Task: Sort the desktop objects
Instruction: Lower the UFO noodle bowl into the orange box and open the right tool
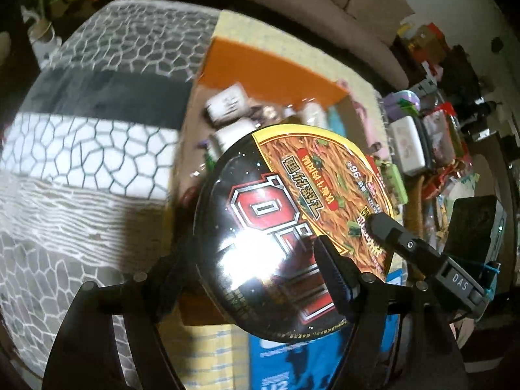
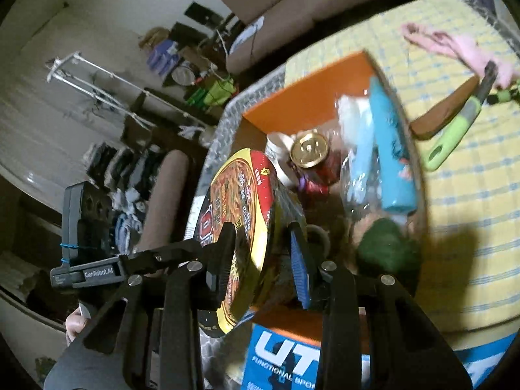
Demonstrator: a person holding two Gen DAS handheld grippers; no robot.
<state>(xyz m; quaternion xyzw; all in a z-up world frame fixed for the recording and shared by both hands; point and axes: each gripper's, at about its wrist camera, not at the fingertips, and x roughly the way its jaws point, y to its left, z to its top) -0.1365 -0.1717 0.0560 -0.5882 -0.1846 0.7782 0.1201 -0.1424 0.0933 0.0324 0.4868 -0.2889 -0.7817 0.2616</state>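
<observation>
**Both tongs on the noodle bowl above the orange box**

Left wrist view: the left tongs (image 1: 260, 260) are pinching the instant noodle bowl (image 1: 286, 214), one finger hidden behind its black side, the other pressed on the glossy lid. The bowl is tilted, lid facing the camera, held up in front of the orange box (image 1: 269, 71). Inside the box, behind the bowl, lie blurred small items, among them a white packet (image 1: 227, 102). The right tongs' finger (image 1: 390, 230) touches the lid's yellow edge, on the bowl's right. Left of the bowl spreads a patterned grey-and-white cloth (image 1: 81, 149). Right of the bowl sits a heap of clutter.

Right wrist view: the right tongs (image 2: 263, 253) grip the same noodle bowl (image 2: 240, 214) across its rim, black finger on the lid, blue-padded finger (image 2: 299, 260) on the underside. The bowl stands nearly on edge over the orange box (image 2: 308, 87). Beyond the bowl, in the box, are a gold-topped can (image 2: 308, 149) and a blue tube (image 2: 390, 156). Right of the bowl, a green-handled tool (image 2: 455, 133) lies on the yellow checked counter (image 2: 471, 211).
</observation>
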